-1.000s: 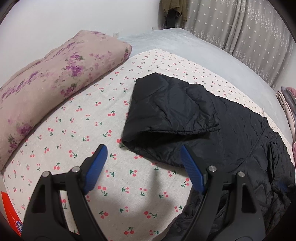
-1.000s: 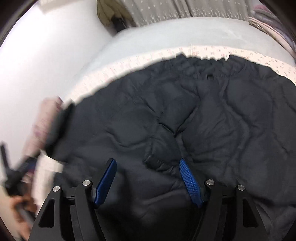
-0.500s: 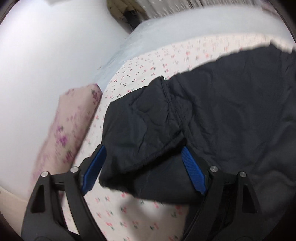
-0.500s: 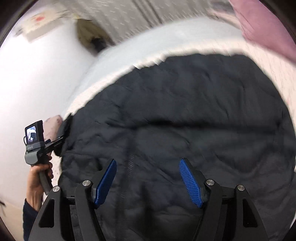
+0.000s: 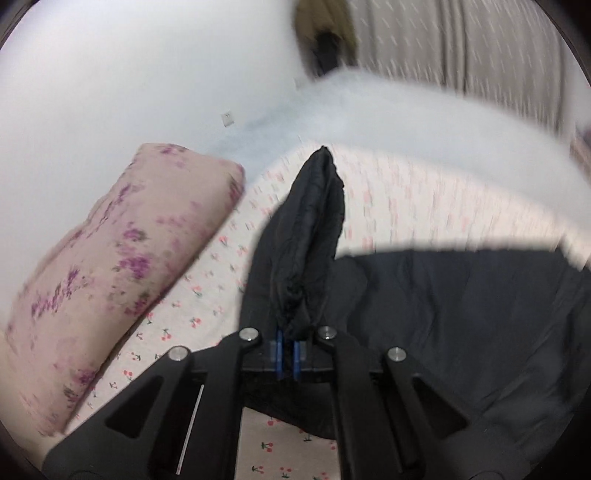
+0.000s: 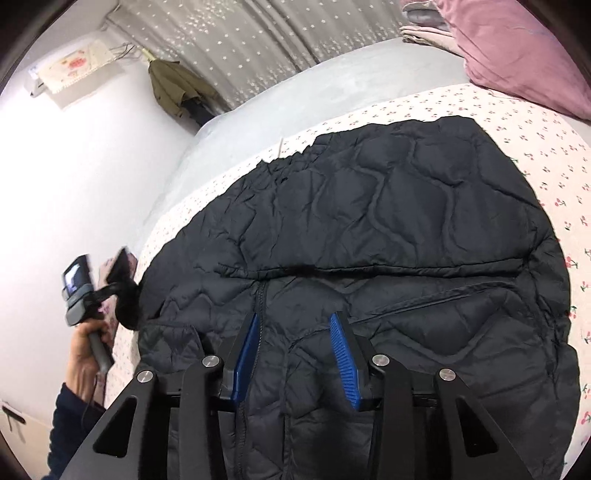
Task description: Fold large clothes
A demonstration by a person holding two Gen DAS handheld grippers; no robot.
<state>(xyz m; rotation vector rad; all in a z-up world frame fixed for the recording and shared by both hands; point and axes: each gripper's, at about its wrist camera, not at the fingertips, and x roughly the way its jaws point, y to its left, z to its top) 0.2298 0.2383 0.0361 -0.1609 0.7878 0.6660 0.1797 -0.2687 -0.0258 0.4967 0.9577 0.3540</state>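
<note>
A large black quilted jacket lies spread on a cherry-print bed sheet. My left gripper is shut on the jacket's sleeve, which stands lifted off the bed in front of it. The rest of the jacket lies to its right. In the right wrist view the left gripper shows at the jacket's left edge with the sleeve end bunched at it. My right gripper is open, low over the jacket near its zipper, holding nothing.
A floral pink folded quilt lies on the left of the bed. A grey blanket covers the far part. Pink pillows lie at the far right. Curtains and a white wall stand behind.
My left gripper closed on the sleeve and lifted it up. My right gripper moved over the jacket's middle and its fingers narrowed, still open.
</note>
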